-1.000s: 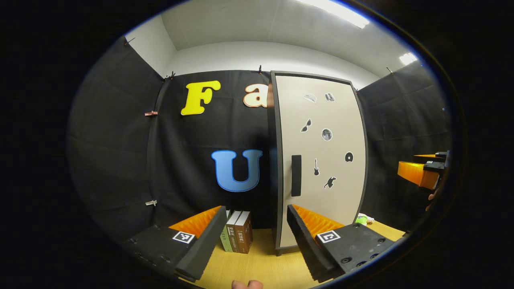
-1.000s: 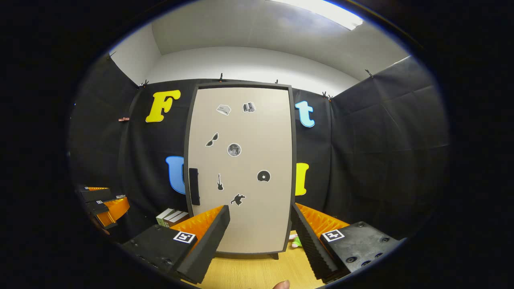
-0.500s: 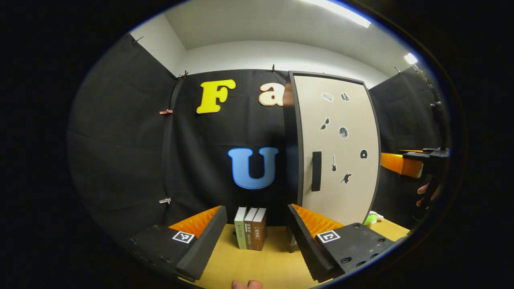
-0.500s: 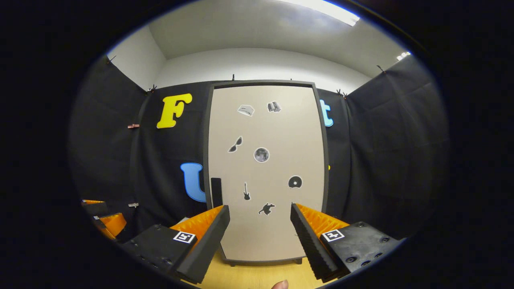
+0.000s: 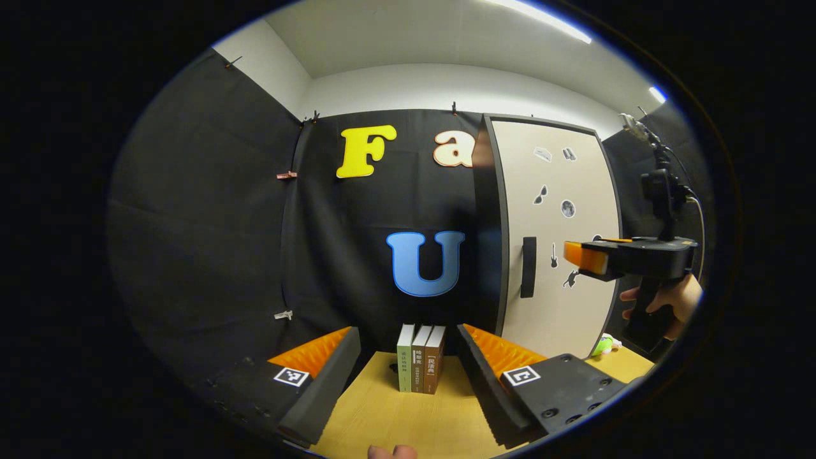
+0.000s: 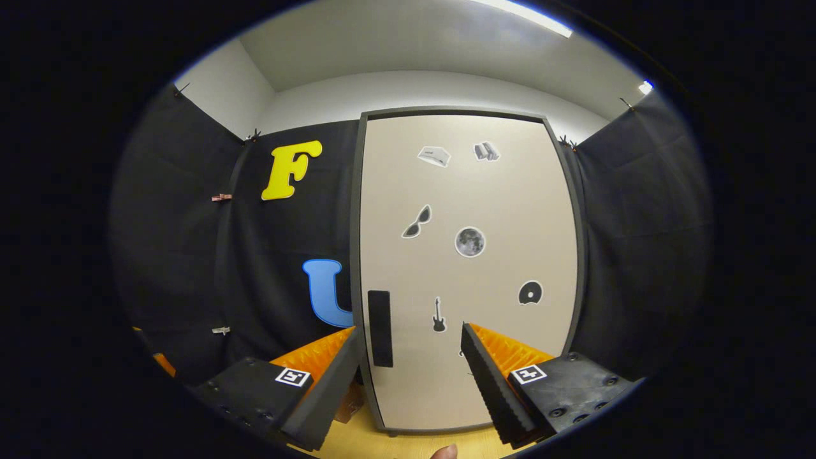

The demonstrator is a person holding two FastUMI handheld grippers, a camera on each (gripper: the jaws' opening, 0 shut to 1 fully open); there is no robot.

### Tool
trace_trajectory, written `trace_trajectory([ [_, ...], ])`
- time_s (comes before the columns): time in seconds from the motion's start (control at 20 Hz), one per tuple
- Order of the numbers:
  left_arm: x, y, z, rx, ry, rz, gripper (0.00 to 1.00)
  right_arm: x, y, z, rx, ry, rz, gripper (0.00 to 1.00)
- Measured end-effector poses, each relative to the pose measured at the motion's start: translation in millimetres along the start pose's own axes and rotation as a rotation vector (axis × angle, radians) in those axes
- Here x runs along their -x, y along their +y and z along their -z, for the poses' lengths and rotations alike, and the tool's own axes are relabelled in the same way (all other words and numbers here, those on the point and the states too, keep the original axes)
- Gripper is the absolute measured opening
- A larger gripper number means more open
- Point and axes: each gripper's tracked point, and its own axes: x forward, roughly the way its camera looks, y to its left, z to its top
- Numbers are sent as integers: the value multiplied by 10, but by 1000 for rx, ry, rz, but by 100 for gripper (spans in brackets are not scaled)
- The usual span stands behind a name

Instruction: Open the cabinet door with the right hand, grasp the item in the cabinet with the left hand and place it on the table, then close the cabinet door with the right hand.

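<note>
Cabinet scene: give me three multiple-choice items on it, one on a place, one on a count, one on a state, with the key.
1. Where do the books stand?
A. on the table, left of the cabinet
B. on top of the cabinet
C. inside the cabinet

2. How many books stand there?
A. one
B. three
C. five

3. What state is the cabinet door in?
A. wide open
B. removed
C. shut

Key: 1 A, they stand upright on the wood beside the cabinet; 2 B, three spines show side by side; 3 C, the door sits flush in its frame, the open right gripper facing its handle.
</note>
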Motion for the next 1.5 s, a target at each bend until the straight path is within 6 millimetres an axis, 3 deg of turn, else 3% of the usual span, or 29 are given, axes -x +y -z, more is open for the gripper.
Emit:
trace_trajectory([
  [0.3,68,218,97,21,27,-46,95,-497,285,344,6,66,-17,98],
  [0.55,94,331,158,43,43,-65,95,-993,266,653,-34,138,45,97],
  [0.8,66,367,155,42,45,-68,95,-1276,300,737,-92,162,72,60],
  [1.1,-25,260,60,37,23,-36,95,-1218,326,762,4,174,79,19],
  [1.4,-141,79,-214,-58,-36,-22,95,-945,316,676,-23,196,-6,18],
  [1.5,-166,-48,-179,-32,-25,4,95,-846,285,647,-23,190,-35,18],
])
